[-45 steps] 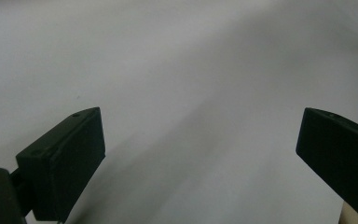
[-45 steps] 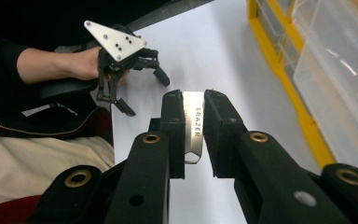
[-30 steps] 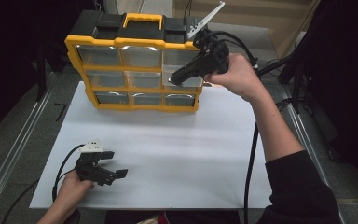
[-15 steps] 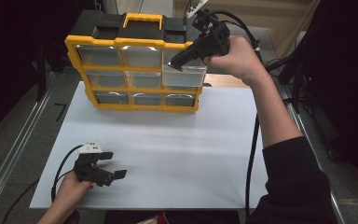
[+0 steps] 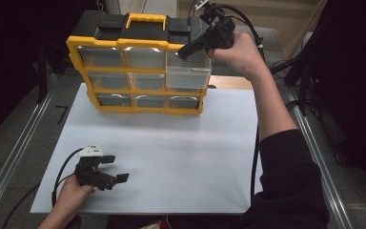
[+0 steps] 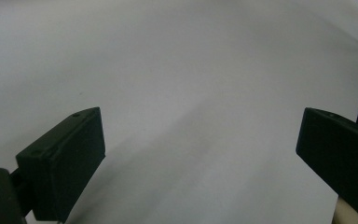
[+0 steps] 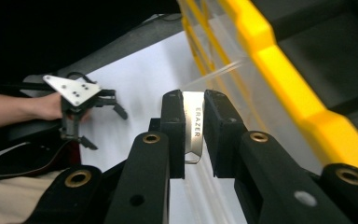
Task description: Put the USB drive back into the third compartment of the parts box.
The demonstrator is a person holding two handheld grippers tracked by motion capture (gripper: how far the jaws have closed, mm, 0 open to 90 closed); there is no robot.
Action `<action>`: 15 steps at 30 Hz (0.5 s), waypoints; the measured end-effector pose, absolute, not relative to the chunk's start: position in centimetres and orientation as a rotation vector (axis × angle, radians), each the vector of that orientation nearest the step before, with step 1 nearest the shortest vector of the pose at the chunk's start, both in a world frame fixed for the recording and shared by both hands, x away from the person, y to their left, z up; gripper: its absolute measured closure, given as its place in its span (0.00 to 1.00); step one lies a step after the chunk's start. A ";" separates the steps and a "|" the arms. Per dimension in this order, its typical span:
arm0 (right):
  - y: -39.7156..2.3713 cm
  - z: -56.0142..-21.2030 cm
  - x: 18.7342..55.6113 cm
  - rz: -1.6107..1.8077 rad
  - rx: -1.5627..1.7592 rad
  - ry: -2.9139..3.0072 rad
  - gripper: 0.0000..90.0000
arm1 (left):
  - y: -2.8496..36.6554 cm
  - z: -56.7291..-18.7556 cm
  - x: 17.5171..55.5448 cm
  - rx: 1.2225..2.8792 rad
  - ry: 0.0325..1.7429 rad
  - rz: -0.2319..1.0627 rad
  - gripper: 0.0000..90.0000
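White sheet (image 5: 171, 152) covers the table, dark room around its metal rails (image 5: 9, 157).

White table sheet (image 5: 186, 157) w/ yellow drawer organizer (image 5: 138, 76) at far edge.

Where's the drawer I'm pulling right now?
In the high view, the clear drawer sits at the organizer's top right corner, sticking out toward the person, with the right gripper shut on its front edge.
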State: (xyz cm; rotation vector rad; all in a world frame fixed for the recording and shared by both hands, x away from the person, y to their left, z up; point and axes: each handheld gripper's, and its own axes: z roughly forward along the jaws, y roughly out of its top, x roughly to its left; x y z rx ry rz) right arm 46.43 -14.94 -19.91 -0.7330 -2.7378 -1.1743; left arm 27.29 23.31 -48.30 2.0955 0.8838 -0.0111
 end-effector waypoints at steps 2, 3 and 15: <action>-15.0 -20.0 46.6 -1.176 -0.740 -2.734 0.85 | 23.3 -48.3 27.3 2.095 0.885 -0.011 0.02; -15.0 -20.3 46.9 -1.165 -0.762 -2.747 0.85 | 23.4 -48.3 27.3 2.094 0.885 -0.009 0.02; -14.7 -21.0 47.1 -1.163 -0.794 -2.761 0.61 | 23.4 -48.3 27.3 2.088 0.881 -0.012 0.02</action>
